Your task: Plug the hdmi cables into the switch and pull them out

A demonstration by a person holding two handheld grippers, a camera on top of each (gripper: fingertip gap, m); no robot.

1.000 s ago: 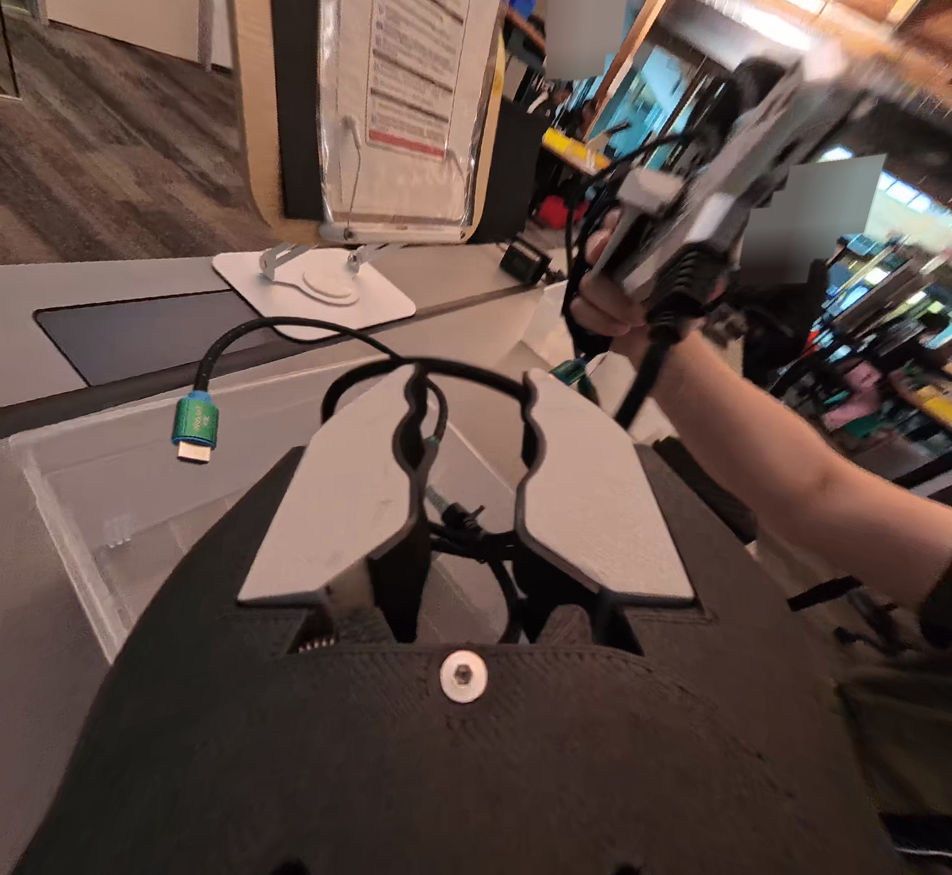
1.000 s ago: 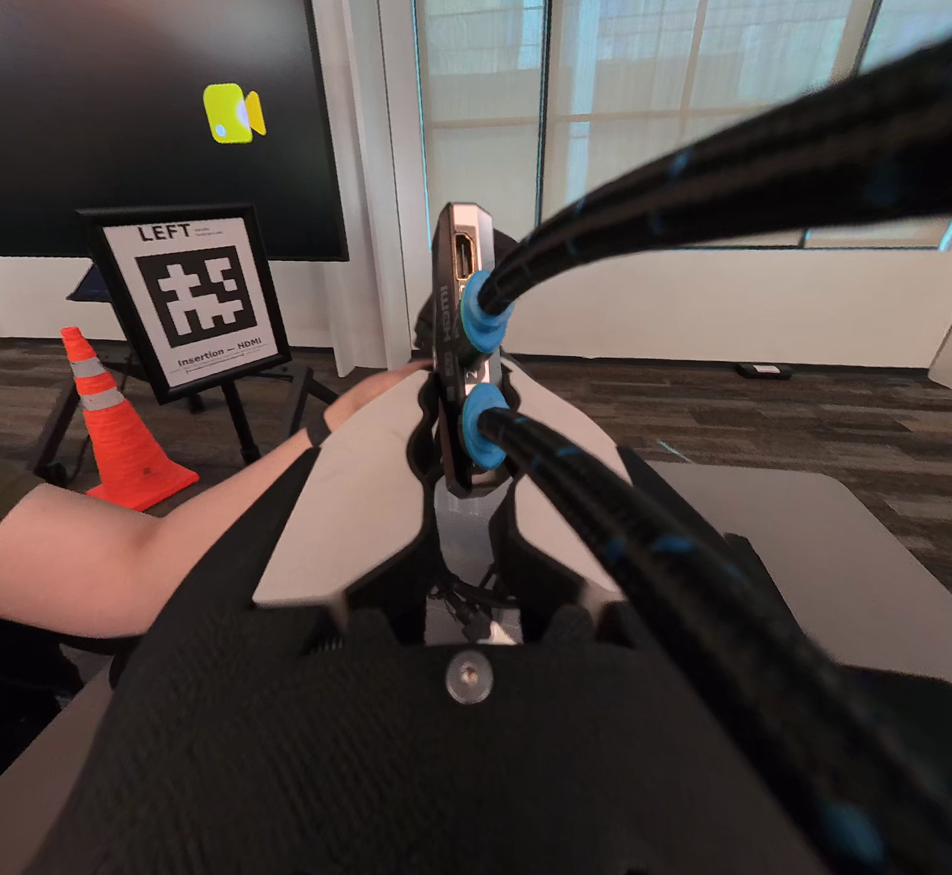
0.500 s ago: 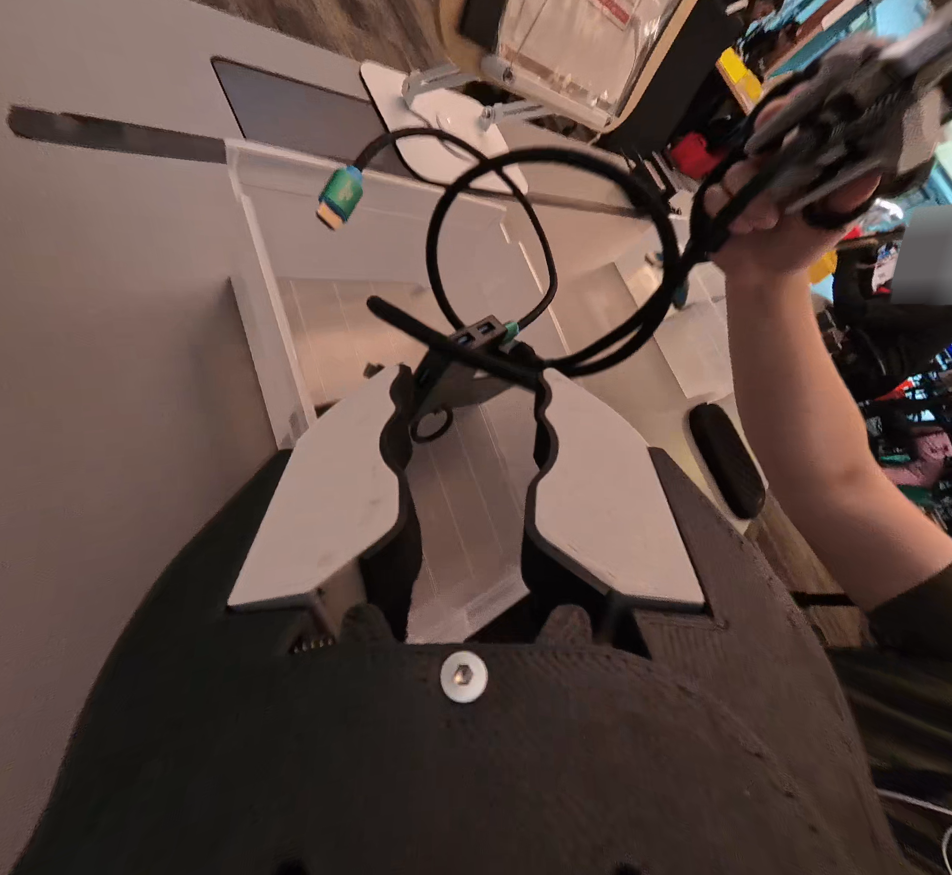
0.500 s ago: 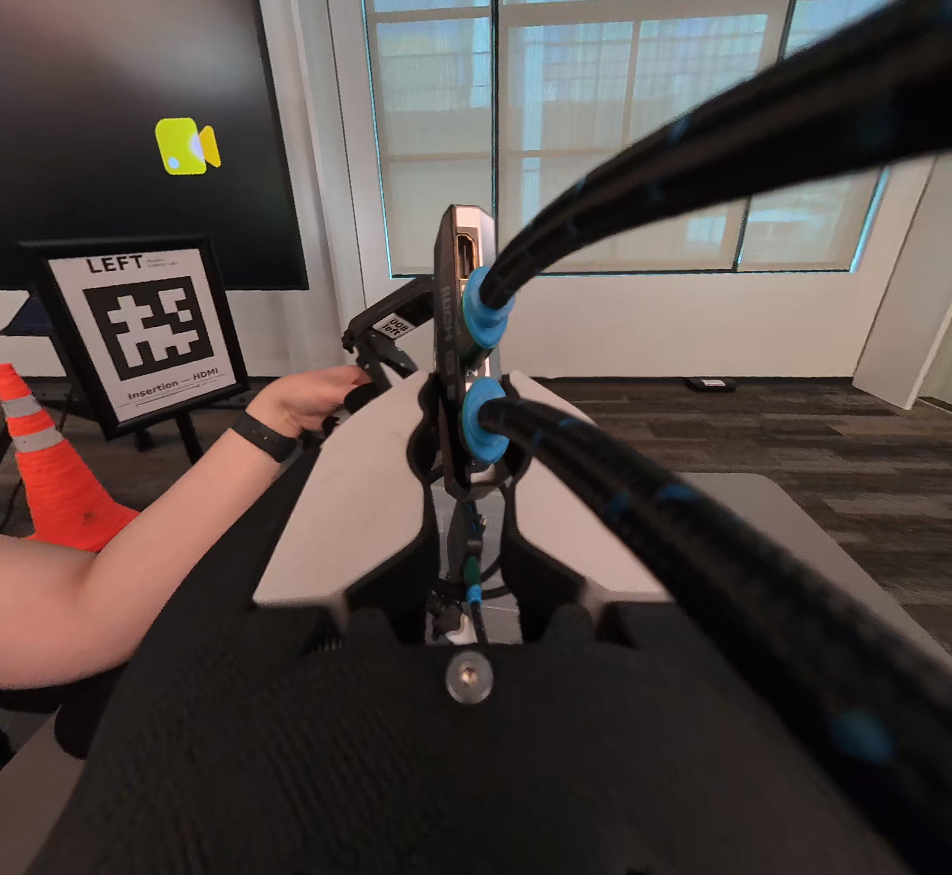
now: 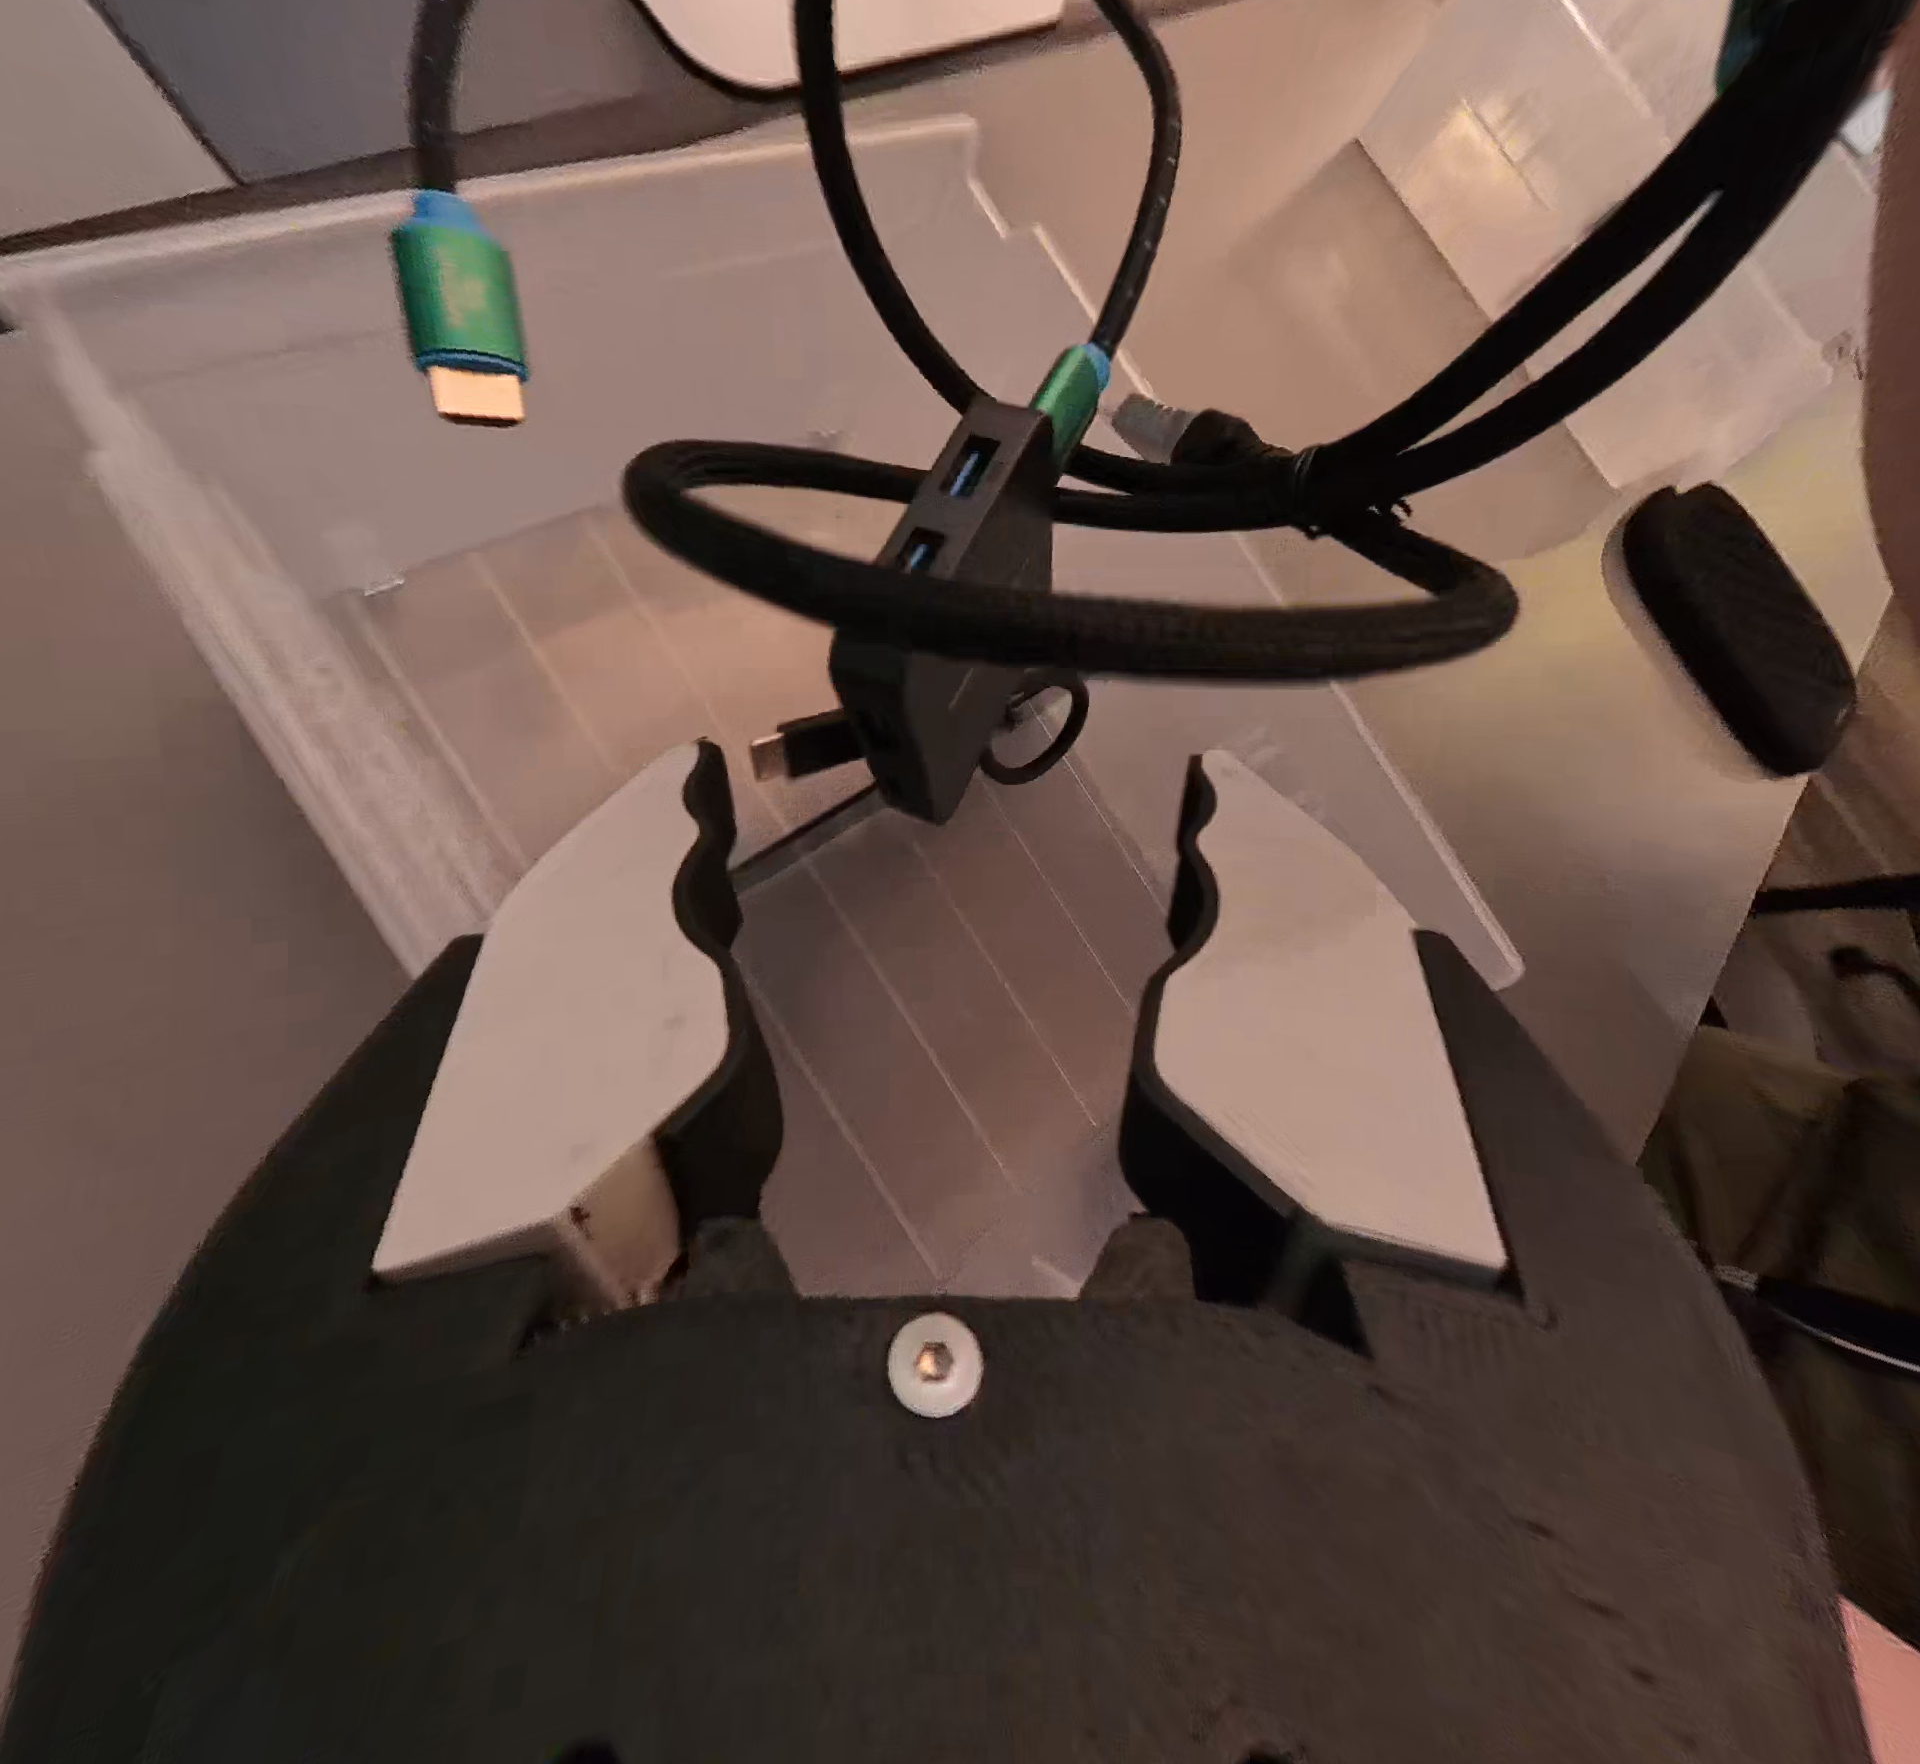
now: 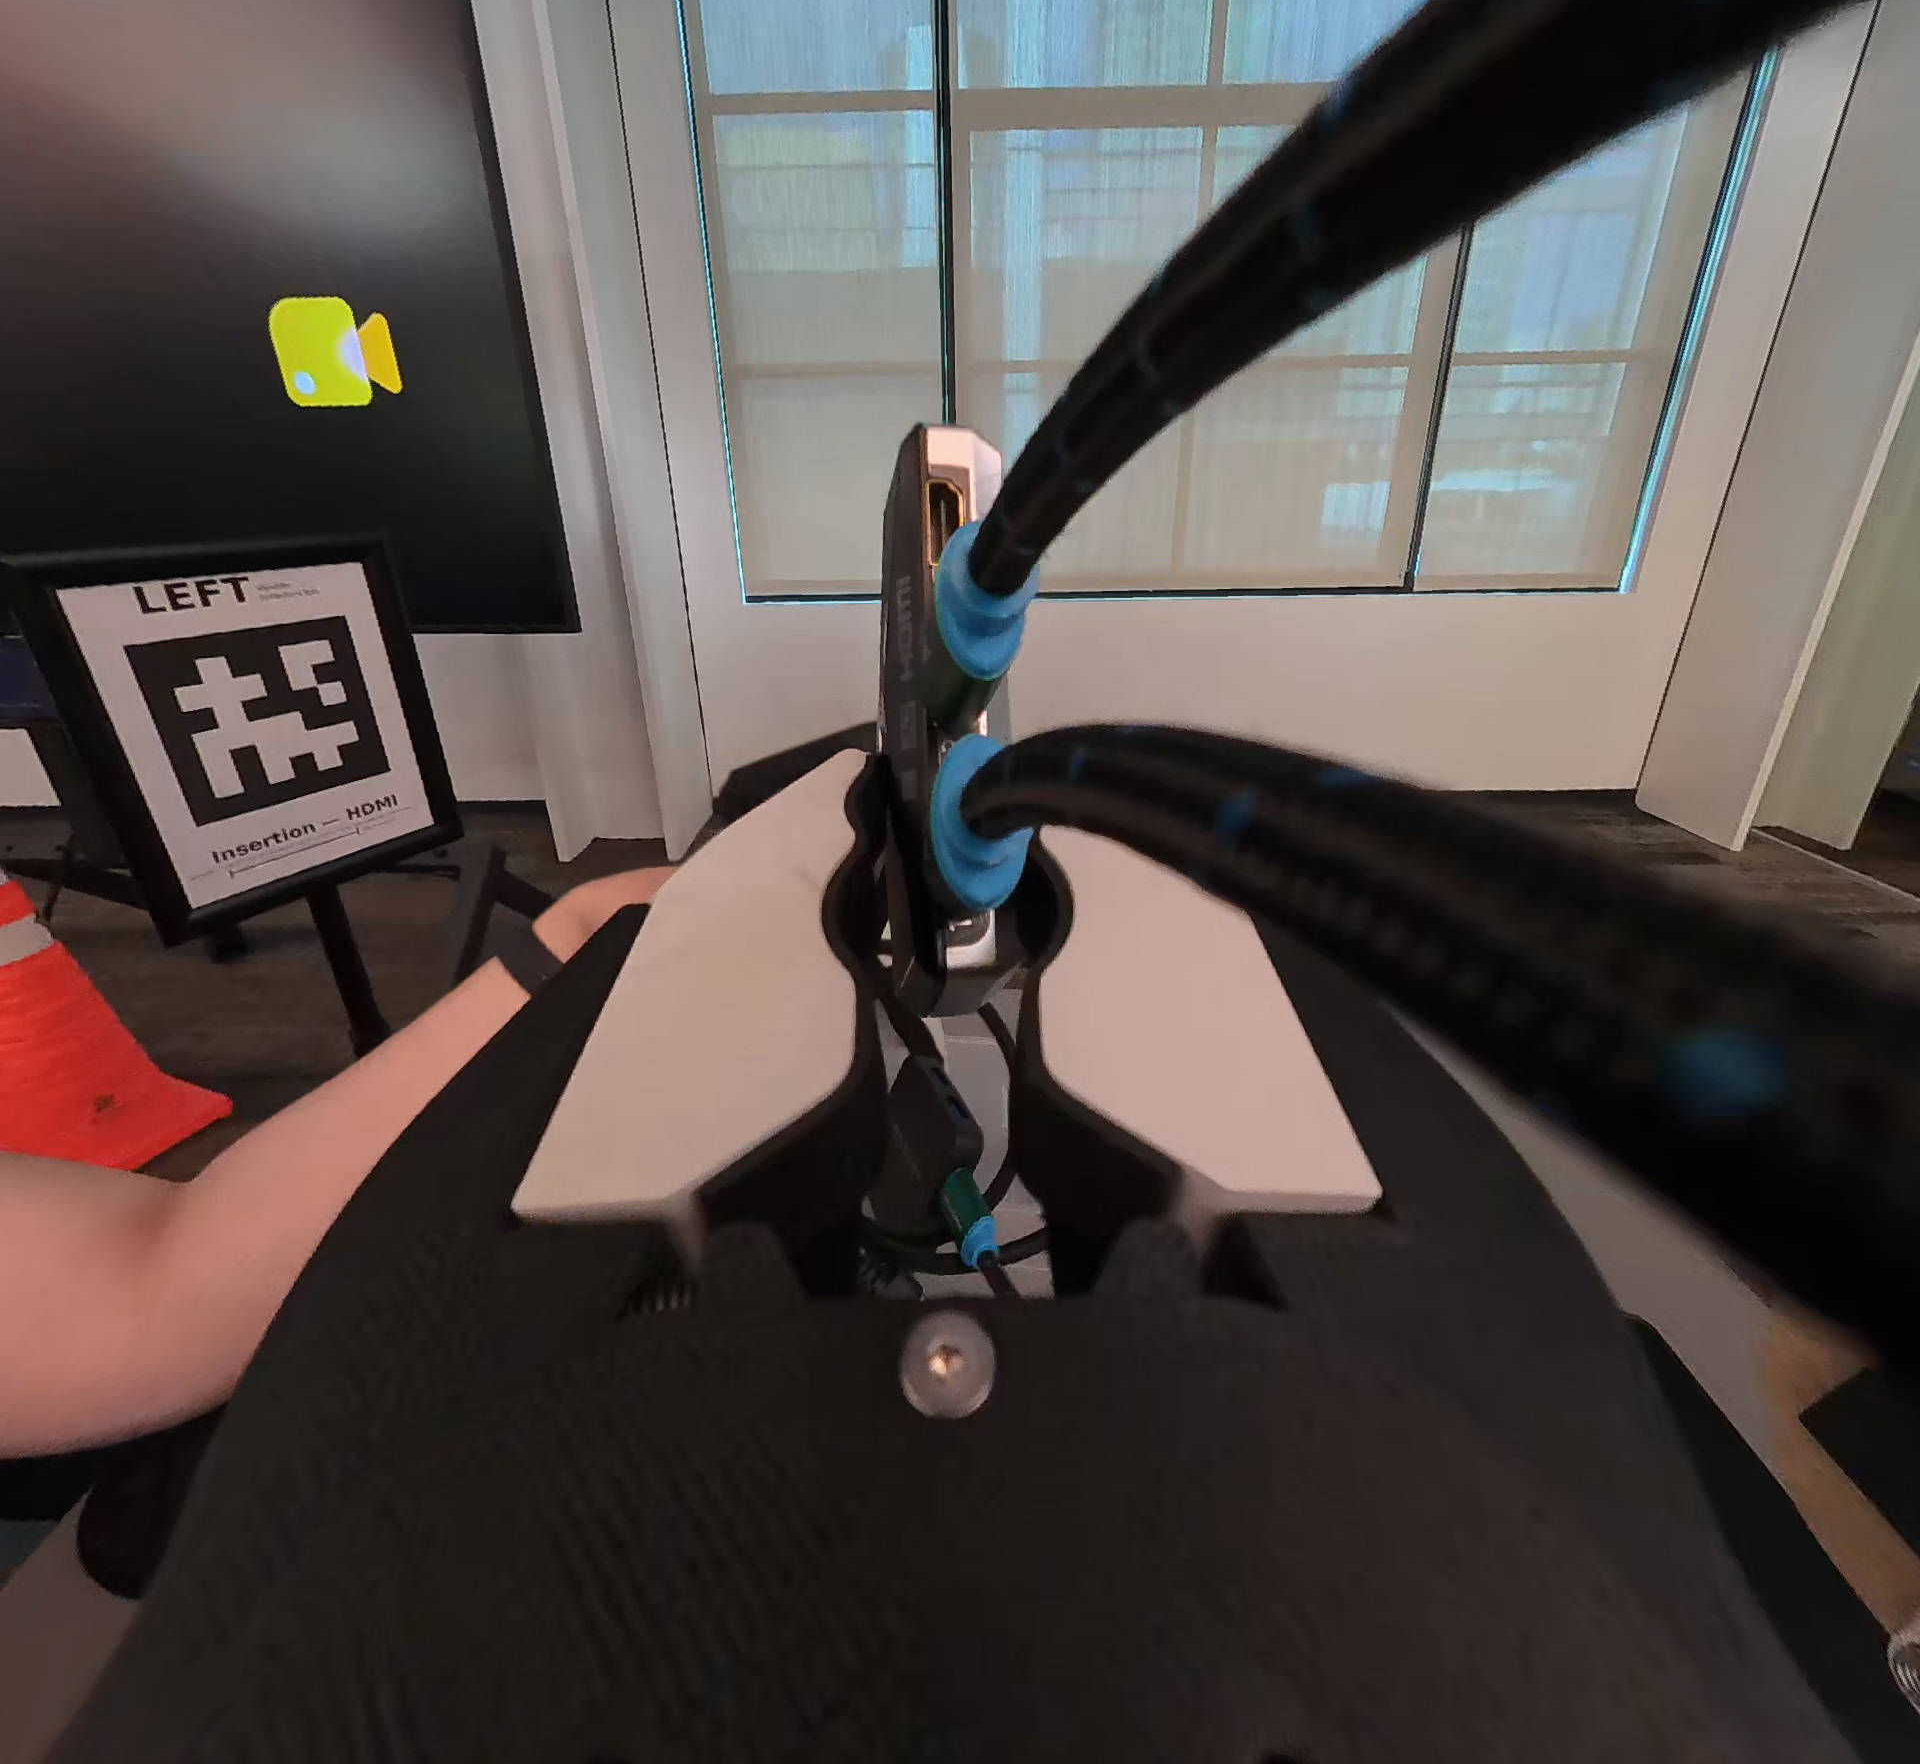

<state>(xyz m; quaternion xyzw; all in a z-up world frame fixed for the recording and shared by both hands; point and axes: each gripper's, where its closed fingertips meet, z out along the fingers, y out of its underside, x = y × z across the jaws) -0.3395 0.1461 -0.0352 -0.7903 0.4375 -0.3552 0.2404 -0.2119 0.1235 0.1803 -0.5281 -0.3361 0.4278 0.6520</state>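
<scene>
Right gripper (image 6: 940, 867) is clamped on the lower end of the HDMI switch (image 6: 914, 675), which stands on edge straight up out of the jaws. We hold it low so the port face stays exposed on the right side. Two braided HDMI cables sit in it through blue-collared plugs: upper plug (image 6: 977, 618) just above the fingertips, lower plug (image 6: 977, 831) level with them. One port (image 6: 945, 504) above the upper plug is bare. Both cables leave to the right, past the camera.

Left gripper (image 5: 951, 815) has its jaws spread wide, holding nothing. Just ahead of the tips a small black hub (image 5: 956, 613) dangles in the air, with a green plug (image 5: 1070, 389) in its far end, so it hangs from its lead, wrapped in a black cable loop (image 5: 1143, 644). Farther out, up-left, a free green HDMI plug (image 5: 457, 312) hangs with its gold tip down. Under everything is a clear acrylic tray (image 5: 312, 634).

Our read: the left gripper is lining up on that dangling clutter, either for the free plug and the bare port or just to clear it.
</scene>
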